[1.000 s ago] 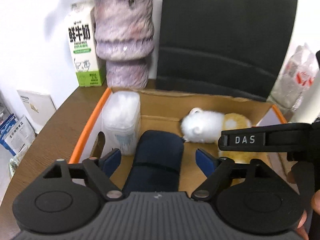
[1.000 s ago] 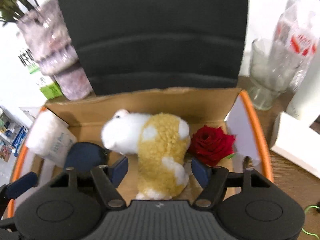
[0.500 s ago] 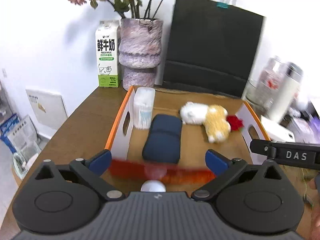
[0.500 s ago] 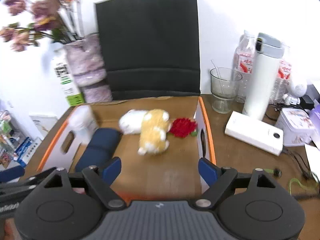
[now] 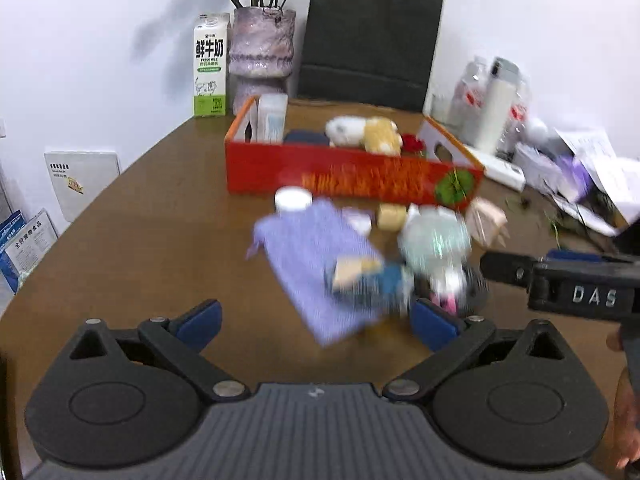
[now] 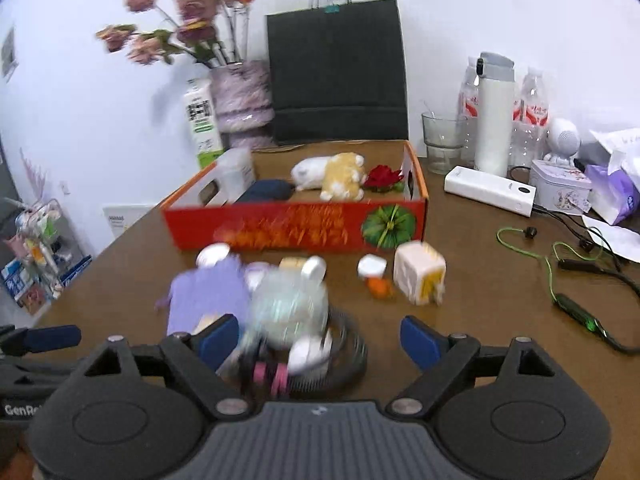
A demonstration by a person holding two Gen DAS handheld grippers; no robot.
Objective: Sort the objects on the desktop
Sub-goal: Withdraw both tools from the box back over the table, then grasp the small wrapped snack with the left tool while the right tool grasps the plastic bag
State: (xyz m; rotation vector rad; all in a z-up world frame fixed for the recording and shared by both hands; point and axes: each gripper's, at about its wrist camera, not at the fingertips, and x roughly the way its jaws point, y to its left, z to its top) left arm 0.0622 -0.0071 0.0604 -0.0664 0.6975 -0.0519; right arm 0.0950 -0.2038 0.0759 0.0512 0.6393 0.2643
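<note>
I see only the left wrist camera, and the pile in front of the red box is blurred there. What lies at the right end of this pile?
Observer: A white cube-shaped carton with yellow print stands on the table, apart from the red box.
Operator: Is something small beside it?
Observer: Yes. A small orange thing lies at its left, just below a round white cap. I cannot tell if they touch.
Operator: What stands behind the box's right corner?
Observer: A clear glass, next to the white flask.
</note>
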